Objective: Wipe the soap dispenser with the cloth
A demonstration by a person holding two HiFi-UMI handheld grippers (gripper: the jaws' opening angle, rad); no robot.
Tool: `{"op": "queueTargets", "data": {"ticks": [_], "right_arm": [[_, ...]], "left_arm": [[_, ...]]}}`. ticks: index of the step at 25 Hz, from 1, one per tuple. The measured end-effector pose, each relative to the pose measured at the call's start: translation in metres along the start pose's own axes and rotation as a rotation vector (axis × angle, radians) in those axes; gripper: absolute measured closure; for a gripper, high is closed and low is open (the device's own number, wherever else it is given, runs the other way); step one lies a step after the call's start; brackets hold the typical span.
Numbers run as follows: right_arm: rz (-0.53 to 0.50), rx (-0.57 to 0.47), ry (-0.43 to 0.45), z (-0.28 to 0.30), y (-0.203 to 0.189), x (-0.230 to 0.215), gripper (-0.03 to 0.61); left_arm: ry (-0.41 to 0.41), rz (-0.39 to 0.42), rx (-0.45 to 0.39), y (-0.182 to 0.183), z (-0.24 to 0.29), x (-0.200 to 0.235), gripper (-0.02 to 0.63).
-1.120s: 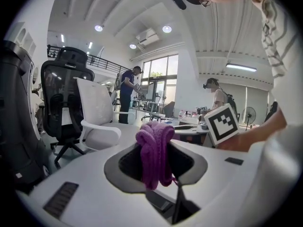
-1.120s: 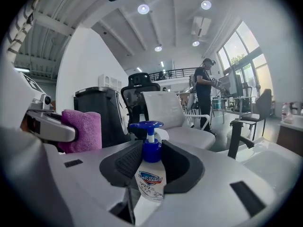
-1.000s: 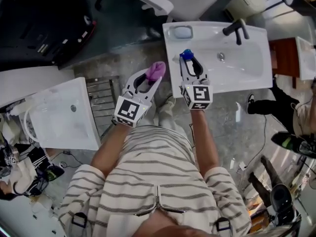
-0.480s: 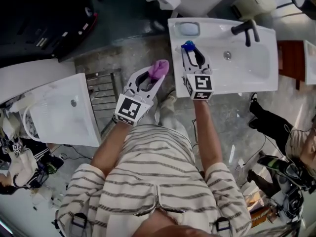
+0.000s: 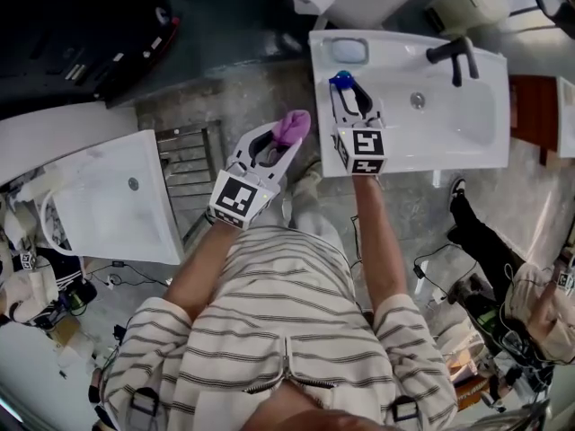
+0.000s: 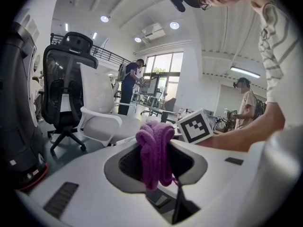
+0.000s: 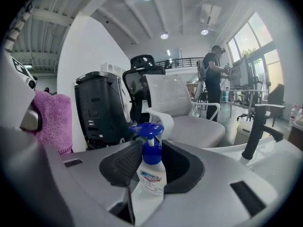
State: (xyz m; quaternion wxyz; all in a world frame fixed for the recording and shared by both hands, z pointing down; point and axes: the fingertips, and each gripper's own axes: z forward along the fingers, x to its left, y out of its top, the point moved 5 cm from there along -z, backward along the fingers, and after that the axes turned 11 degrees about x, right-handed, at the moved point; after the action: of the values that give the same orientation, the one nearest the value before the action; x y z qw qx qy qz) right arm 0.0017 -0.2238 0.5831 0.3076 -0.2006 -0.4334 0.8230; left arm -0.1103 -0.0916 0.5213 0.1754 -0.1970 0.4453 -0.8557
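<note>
My right gripper is shut on a white soap dispenser with a blue pump top; it is held upright over the left part of the white sink. A bunched purple cloth sits between the jaws of my left gripper, which is shut on it. The left gripper hangs over the floor, just left of the sink and apart from the dispenser. The cloth also shows at the left edge of the right gripper view.
The sink has a black tap and a soap dish at its back corner. Another white basin and a metal rack stand at the left. Office chairs and people stand beyond.
Both grippers have sunk a little, the right one more, with the dispenser still in it. The view has shifted so the sink sits slightly further right. Neither grip has changed.
</note>
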Motion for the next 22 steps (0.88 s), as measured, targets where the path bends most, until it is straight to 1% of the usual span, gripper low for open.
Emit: {"op": "queueTargets", "data": {"ticks": [3,5,6,8,14,18,22], "right_arm": [[0.001,0.005,-0.004,0.001,0.002,0.001,0.437],[0.026,-0.001,0.012,0.000,0.004,0.001,0.428],[0.047,-0.003,0.029,-0.001,0.004,0.001,0.407],[0.081,-0.007,0.051,-0.003,0.002,0.002,0.339],[0.097,-0.032,0.061,-0.014,0.002,0.005,0.337],[0.120,-0.046,0.045,-0.028,0.001,0.005,0.341],[0.128,-0.077,0.040,-0.050,0.010,0.010,0.368]], "left_arm": [[-0.003,-0.009,-0.005,-0.002,-0.002,0.000,0.488],[-0.009,-0.017,-0.020,-0.001,-0.002,0.000,0.488],[-0.013,-0.023,-0.029,-0.001,-0.003,-0.001,0.488],[-0.016,-0.033,-0.037,-0.002,-0.003,-0.002,0.488],[-0.007,-0.031,-0.048,0.001,-0.005,-0.006,0.486],[0.014,-0.018,-0.054,0.004,-0.012,-0.009,0.485],[0.028,-0.003,-0.069,0.010,-0.020,-0.015,0.485]]}}
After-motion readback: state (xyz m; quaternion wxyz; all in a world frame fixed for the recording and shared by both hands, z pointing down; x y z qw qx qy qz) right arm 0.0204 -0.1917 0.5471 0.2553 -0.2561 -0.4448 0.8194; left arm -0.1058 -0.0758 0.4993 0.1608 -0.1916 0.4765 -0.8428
